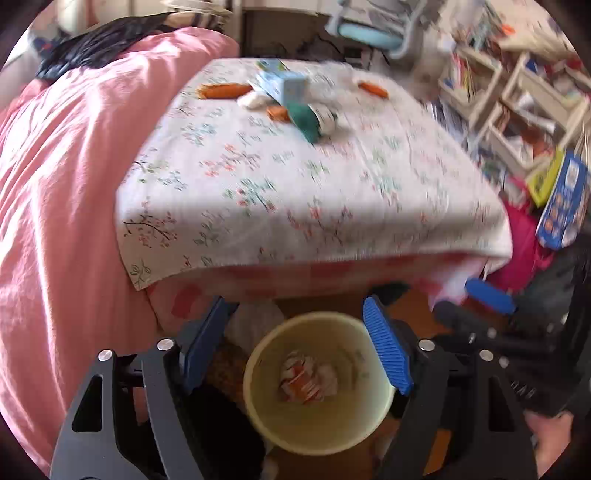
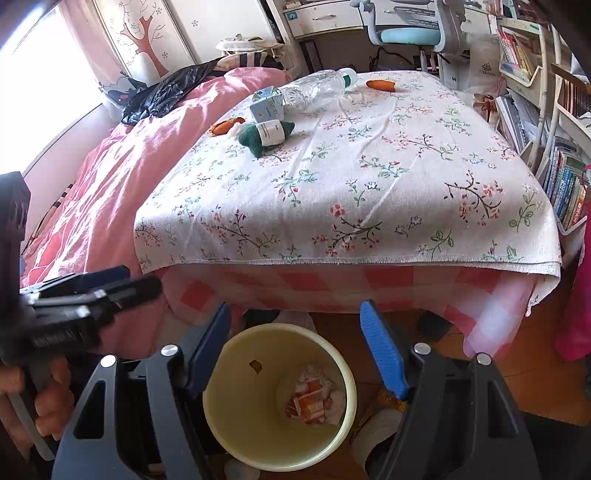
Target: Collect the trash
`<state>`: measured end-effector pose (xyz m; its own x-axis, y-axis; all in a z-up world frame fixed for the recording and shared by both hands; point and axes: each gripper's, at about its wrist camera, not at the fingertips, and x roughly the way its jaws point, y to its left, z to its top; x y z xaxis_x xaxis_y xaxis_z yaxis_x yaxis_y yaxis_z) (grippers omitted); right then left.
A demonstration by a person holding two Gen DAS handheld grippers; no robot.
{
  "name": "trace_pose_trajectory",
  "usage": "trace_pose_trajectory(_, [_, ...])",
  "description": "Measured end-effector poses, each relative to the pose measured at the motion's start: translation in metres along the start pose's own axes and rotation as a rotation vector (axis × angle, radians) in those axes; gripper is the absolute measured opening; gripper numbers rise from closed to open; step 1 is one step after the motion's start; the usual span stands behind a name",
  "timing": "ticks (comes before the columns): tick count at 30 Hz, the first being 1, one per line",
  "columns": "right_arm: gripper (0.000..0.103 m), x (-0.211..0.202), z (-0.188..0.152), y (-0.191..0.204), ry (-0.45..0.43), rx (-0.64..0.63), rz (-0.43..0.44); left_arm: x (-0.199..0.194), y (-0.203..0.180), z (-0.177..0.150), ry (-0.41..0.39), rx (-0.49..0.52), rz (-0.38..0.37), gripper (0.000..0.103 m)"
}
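Observation:
A pale yellow bin [image 1: 373, 410] stands on the floor at the foot of the bed, with crumpled red-and-white wrappers [image 1: 308, 380] at its bottom. My left gripper [image 1: 295, 347] hangs open above the bin's mouth, nothing between its blue pads. In the right wrist view the same bin [image 2: 229, 424] and wrappers [image 2: 314, 400] lie under my right gripper [image 2: 297, 347], which is also open with nothing in it. A small brown scrap [image 2: 255, 365] shows against the bin's inner wall. On the floral cloth [image 2: 369, 177] farther back lie a clear bottle [image 2: 317, 86], a small carton [image 2: 266, 105] and a green labelled item [image 2: 267, 134].
Orange carrot-like pieces [image 2: 380, 85] lie near the bottle. A pink duvet [image 2: 110, 177] with a black bag [image 2: 166, 92] covers the left of the bed. Bookshelves [image 2: 565, 184] stand on the right and a blue desk chair [image 2: 410, 35] behind. A hand [image 2: 37, 398] holds the left gripper's handle.

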<state>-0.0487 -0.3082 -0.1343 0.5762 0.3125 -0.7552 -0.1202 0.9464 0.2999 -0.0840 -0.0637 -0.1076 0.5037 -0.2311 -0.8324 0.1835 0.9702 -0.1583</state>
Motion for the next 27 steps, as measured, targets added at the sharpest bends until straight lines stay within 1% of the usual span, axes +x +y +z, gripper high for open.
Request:
trace_pose_trajectory(2, [0.071, -0.001, -0.002, 0.001, -0.005, -0.003, 0.001, -0.005, 0.009, 0.003, -0.037, -0.048, 0.004, 0.076])
trace_pose_trajectory(7, [0.071, -0.004, -0.004, 0.004, -0.024, -0.029, -0.003, -0.015, 0.024, 0.009, -0.103, -0.133, 0.031, 0.081])
trace_pose_trajectory(11, [0.071, -0.006, -0.004, 0.01, -0.04, -0.063, -0.014, -0.025, 0.028, 0.011, -0.181, -0.145, 0.081, 0.088])
trace_pose_trajectory(15, [0.074, -0.007, -0.004, 0.016, -0.053, -0.087, -0.021, -0.034, 0.032, 0.013, -0.237, -0.154, 0.11, 0.093])
trace_pose_trajectory(19, [0.075, -0.005, -0.004, 0.02, -0.051, -0.105, -0.027, -0.037, 0.035, 0.014, -0.252, -0.165, 0.124, 0.095])
trace_pose_trajectory(27, [0.075, -0.006, -0.005, 0.022, -0.057, -0.11, -0.031, -0.039, 0.036, 0.013, -0.26, -0.169, 0.135, 0.095])
